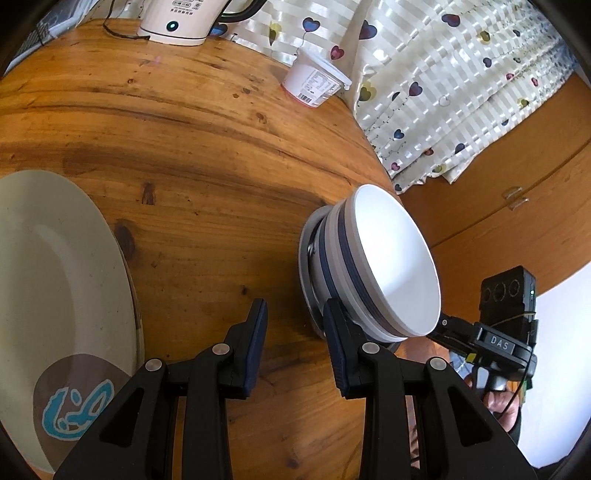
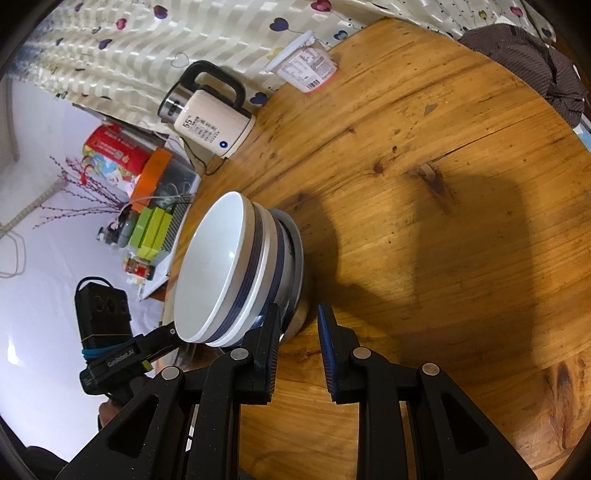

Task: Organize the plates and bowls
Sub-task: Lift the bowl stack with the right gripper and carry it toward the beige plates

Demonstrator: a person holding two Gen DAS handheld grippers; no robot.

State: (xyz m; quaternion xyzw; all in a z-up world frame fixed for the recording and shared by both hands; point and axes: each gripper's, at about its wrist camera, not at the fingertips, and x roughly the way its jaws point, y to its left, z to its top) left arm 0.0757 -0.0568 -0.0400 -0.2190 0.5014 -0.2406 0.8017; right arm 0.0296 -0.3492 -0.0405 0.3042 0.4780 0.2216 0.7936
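The stack of white blue-banded ceramic bowls (image 1: 373, 266) sits on the round wooden tabletop (image 1: 192, 155) near its edge. From the left wrist view, the large cream plate (image 1: 55, 280) lies well left of the stack; the white plastic yogurt cup (image 1: 314, 83) and the cream electric kettle (image 1: 177, 22) stand behind it.

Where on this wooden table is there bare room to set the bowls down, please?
Free: the wood between the large plate, the stacked bowls and the kettle; also the shadowed stretch right of the bowls in the right wrist view. Crowded: the far edge, by the kettle and the yogurt cup.
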